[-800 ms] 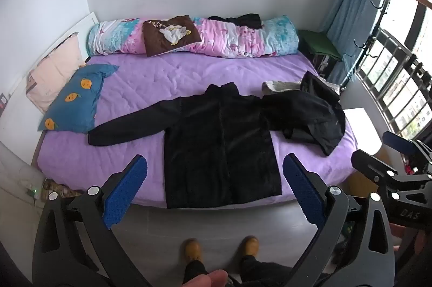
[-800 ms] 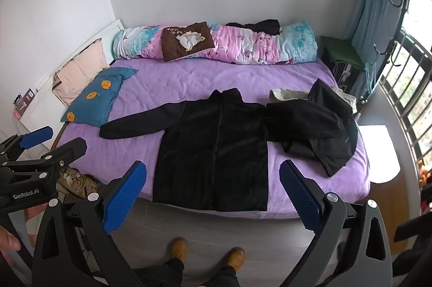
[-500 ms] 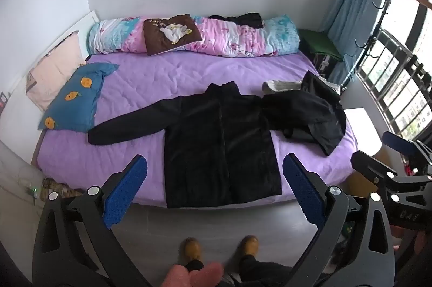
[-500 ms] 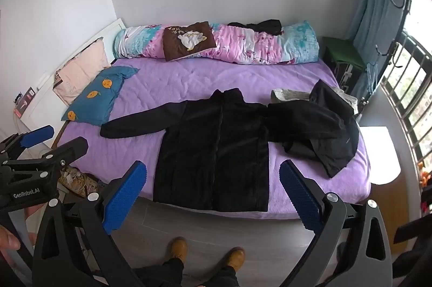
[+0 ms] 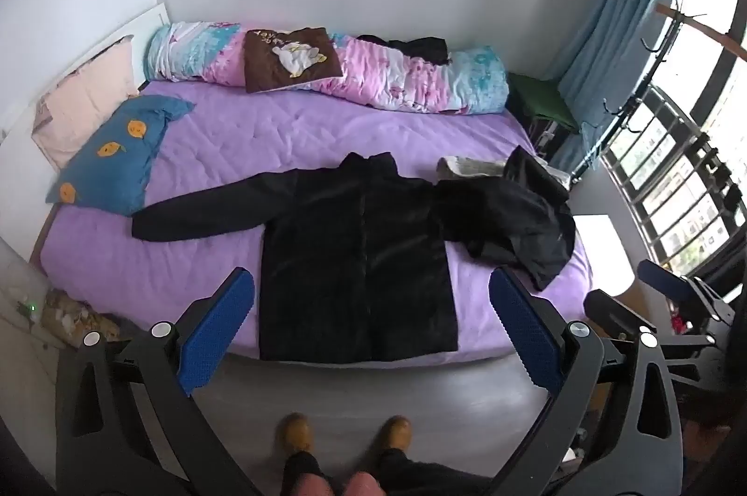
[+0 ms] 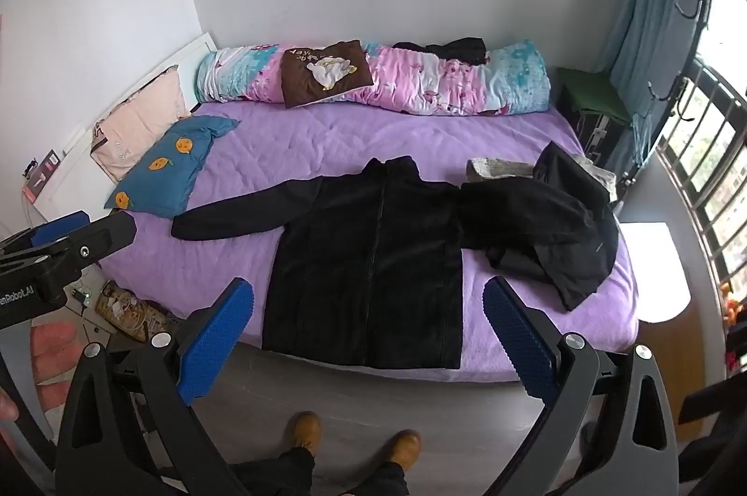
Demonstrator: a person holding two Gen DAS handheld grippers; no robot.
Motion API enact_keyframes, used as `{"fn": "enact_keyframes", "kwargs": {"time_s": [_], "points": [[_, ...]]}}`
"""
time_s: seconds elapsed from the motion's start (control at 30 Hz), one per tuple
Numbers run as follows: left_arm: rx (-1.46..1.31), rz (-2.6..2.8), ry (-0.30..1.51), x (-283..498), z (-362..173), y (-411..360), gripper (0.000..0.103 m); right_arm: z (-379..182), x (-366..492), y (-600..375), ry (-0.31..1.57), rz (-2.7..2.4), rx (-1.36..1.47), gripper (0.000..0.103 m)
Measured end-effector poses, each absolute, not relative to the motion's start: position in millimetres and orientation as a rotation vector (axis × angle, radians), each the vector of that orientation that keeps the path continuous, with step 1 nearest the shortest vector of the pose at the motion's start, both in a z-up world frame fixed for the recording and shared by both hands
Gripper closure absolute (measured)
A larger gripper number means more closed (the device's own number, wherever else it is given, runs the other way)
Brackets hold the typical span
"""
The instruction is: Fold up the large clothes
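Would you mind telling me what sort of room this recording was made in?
Most likely a home bedroom: a bed with a purple sheet, pillows and a rolled quilt by the wall, and a curtained window. A black jacket lies spread on the bed.

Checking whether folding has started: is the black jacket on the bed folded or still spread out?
Spread out. The black jacket lies flat on the purple bed, one sleeve stretched sideways, unfolded.

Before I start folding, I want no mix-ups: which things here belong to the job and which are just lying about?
For the job:
black jacket, spread flat
crumpled black garment over its right sleeve
left tool, open
right tool, open

Lying about:
blue pillow
pink pillow
rolled quilt
brown cushion
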State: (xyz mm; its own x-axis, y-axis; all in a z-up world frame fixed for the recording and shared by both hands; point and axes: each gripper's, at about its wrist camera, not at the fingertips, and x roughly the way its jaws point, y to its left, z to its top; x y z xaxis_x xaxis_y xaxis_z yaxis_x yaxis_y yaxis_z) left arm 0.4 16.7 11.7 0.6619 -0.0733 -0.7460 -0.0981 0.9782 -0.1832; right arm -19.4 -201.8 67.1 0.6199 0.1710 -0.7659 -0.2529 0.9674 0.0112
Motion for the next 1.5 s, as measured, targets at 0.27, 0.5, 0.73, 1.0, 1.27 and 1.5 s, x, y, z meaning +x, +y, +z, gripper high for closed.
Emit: {"fn": "enact_keyframes", "kwargs": {"time_s": [0.27,0.5,0.73,1.0,1.27,1.5], "points": [[-0.201,0.06,0.865,2.3,7.2,17.2,0.006,73.2,-19.9,-201.9,0.87,0.249,-0.109,0.006],[-0.169,0.07,0.882,4.7,3.9,12.7,0.006,71.6,-18.5,-199.6,0.871,0.244,-0.108,0.006],[-0.173,0.067,0.885,3.1,0.3,17.9,0.006,72.0,-18.5,-198.4,0.872,0.246,-0.109,0.006],[-0.162,0.058,0.894,0.7,-7.0,16.8,0.006,67.4,-17.4,-195.6,0.877,0.239,-0.107,0.006],[-0.15,0.048,0.901,3.0,1.2,18.0,0.006,59.9,-17.7,-193.9,0.879,0.248,-0.115,0.006],[-0.144,0.05,0.902,11.5,2.7,21.2,0.006,60.8,-14.7,-189.4,0.876,0.25,-0.119,0.006]]}}
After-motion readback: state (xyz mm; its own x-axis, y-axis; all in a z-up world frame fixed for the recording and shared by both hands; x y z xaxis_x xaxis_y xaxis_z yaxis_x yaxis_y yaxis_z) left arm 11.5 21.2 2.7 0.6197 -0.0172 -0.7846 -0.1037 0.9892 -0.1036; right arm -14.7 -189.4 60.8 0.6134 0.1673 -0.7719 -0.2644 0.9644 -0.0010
